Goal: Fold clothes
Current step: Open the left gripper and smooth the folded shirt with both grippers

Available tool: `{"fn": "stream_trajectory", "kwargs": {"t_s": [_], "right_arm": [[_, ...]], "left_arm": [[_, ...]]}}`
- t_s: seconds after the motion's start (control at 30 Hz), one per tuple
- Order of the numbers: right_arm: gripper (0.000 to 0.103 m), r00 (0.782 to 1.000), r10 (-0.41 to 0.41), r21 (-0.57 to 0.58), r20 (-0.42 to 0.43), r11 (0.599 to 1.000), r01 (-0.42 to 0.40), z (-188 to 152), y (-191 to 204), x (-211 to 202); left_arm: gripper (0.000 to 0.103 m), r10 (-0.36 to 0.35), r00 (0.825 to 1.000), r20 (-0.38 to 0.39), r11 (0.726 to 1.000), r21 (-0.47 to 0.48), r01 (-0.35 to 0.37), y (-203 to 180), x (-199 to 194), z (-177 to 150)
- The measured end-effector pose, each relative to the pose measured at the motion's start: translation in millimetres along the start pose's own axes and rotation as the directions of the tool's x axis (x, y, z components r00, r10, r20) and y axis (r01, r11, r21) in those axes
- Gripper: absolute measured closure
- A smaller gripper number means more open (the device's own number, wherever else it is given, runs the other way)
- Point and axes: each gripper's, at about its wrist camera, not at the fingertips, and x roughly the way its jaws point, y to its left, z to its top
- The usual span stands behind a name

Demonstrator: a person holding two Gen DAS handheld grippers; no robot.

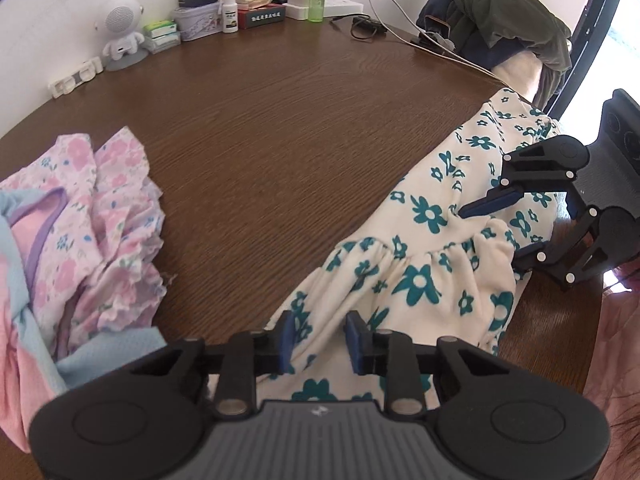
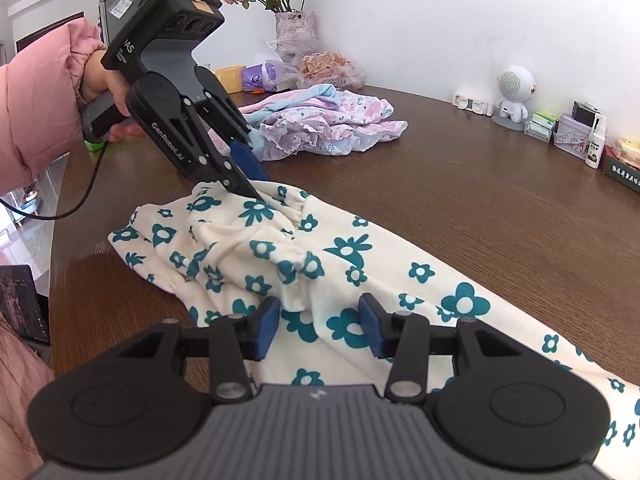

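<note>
A cream garment with teal flowers point(image 1: 420, 240) point(image 2: 360, 248) lies in a long strip on the brown table point(image 1: 280, 140), its gathered waistband rumpled. My left gripper point(image 1: 321, 344) point(image 2: 258, 194) points steeply down at one end of the waistband. Its tips touch the cloth and its blue pads stand a little apart, with fabric showing in the gap. My right gripper point(image 2: 319, 326) point(image 1: 490, 236) is open and straddles a raised fold of the same garment, one finger over the cloth and the other at its edge. Neither pair of pads presses the fabric.
A heap of pink floral and pale blue clothes point(image 1: 100, 220) point(image 2: 320, 120) lies further along the table. A white robot-shaped speaker point(image 1: 122, 32), boxes, bottles and charger cables point(image 1: 400, 20) line the wall. Dark clothes hang on a chair point(image 1: 500, 20). A pink sleeve point(image 2: 36, 112) holds the left gripper.
</note>
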Motion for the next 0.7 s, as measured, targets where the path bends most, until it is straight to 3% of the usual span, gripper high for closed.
{"fn": "stream_trajectory", "kwargs": {"t_s": [0.2, 0.3, 0.37, 0.43, 0.5, 0.6, 0.7], "right_arm": [[0.057, 0.999, -0.036, -0.016, 0.005, 0.999, 0.036, 0.3, 5.9, 3.4], [0.053, 1.000, -0.027, -0.023, 0.007, 0.999, 0.027, 0.9, 6.5, 2.2], [0.043, 1.000, -0.003, -0.016, 0.018, 1.000, 0.003, 0.5, 5.4, -3.8], [0.041, 0.998, 0.026, 0.006, 0.057, 1.000, -0.026, -1.9, 1.7, -19.1], [0.040, 0.993, 0.024, 0.048, 0.113, 0.998, -0.030, -5.9, -6.2, -42.9], [0.040, 0.986, -0.068, 0.115, 0.151, 0.992, 0.050, -15.3, -23.8, -71.7], [0.040, 0.968, -0.214, 0.193, 0.134, 0.963, 0.186, -29.3, -47.0, -91.1]], "left_arm": [[0.083, 0.093, 0.995, 0.020, 0.991, -0.095, -0.091, 11.6, -21.0, -28.9], [0.079, 0.182, 0.983, 0.002, 0.974, -0.135, -0.180, 12.5, -29.8, -40.5], [0.074, 0.200, 0.977, 0.073, 0.970, -0.158, -0.187, 3.5, -43.6, -42.2], [0.067, 0.216, 0.966, 0.145, 0.966, -0.176, -0.190, -6.8, -56.9, -42.7], [0.057, 0.203, 0.950, 0.236, 0.976, -0.130, -0.176, -32.2, -64.6, -29.1], [0.057, 0.157, 0.935, 0.319, 0.987, -0.040, -0.153, -71.8, -60.4, -0.3], [0.057, 0.104, 0.938, 0.332, 0.992, 0.038, -0.123, -108.0, -32.6, 31.2]]}}
